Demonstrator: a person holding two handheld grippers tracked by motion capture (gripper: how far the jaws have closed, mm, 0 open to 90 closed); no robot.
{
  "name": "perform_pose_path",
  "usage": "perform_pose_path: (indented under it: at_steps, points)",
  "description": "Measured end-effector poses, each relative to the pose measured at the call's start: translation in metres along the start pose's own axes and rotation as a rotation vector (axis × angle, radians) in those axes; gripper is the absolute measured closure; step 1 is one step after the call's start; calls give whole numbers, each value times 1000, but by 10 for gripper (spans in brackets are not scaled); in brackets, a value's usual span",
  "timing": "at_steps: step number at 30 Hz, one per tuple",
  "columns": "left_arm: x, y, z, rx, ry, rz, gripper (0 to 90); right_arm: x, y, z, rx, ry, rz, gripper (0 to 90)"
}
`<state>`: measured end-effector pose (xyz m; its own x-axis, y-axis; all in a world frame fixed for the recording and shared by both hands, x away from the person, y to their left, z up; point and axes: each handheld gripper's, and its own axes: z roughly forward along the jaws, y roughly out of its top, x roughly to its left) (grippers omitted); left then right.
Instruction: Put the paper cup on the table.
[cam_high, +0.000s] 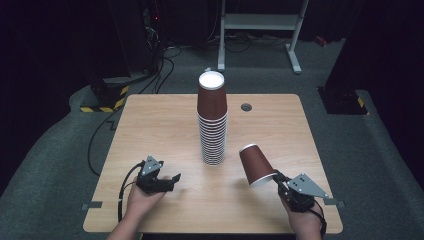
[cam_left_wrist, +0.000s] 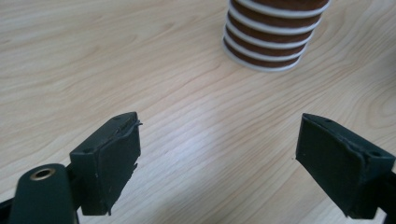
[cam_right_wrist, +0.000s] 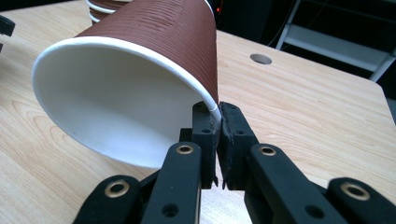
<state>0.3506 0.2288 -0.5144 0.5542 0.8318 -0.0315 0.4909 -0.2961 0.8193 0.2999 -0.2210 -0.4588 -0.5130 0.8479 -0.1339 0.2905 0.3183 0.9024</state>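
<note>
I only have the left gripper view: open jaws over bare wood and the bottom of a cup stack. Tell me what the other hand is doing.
Observer: The right gripper is shut on a single brown cup, pinching its rim.
Operator: Is that cup upright?
Observer: No, it is tilted, mouth down toward the person, held above the table.
Operator: How does the stack look overall?
Observer: The stack is a tall column of upside-down cups, standing mid-table, apart from the held cup.

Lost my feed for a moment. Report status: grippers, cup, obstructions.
Right gripper shut on the loose cup's rim, cup tilted, mouth down toward the person. Left gripper open over bare table. Cup stack upright, mid-table. Nothing between cup and stack.
</note>
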Motion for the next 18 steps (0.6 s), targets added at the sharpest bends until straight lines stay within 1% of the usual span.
perform_pose_path:
  at_steps: [1,2,3,4,7,8,10,11,12,13,14,15,16,17,18]
  points:
    - [0,0,0,0,0,0,143,0,0,0,0,0,0,855]
    - [3,-5,2,22,4,-1,143,-1,3,1,21,5,4,855]
    - [3,-5,2,22,4,-1,143,-1,3,1,21,5,4,855]
    - [4,-6,3,28,7,2,143,-1,5,2,39,12,12,855]
    - [7,-11,4,46,-3,-12,143,-1,10,2,73,15,13,855]
    - [9,-14,6,46,-5,-16,143,0,15,2,99,24,13,855]
    - [9,-16,8,49,-6,-23,143,0,17,2,109,29,12,855]
    - [10,-17,9,63,-7,-27,145,0,20,2,123,36,13,854]
    - [12,-17,8,53,-6,-29,146,-1,22,2,135,42,16,854]
    - [13,-16,8,41,-7,-40,147,-1,25,3,152,49,18,855]
    - [14,-16,8,39,-8,-51,149,-2,28,4,185,56,25,855]
    - [15,-17,8,48,-15,-66,149,-4,30,5,205,63,29,855]
    - [15,-17,8,48,-15,-66,149,-4,30,5,205,63,29,855]
    - [15,-17,8,49,-15,-67,149,-5,31,6,228,68,33,854]
    - [15,-17,9,51,-16,-65,150,-6,33,6,240,68,34,854]
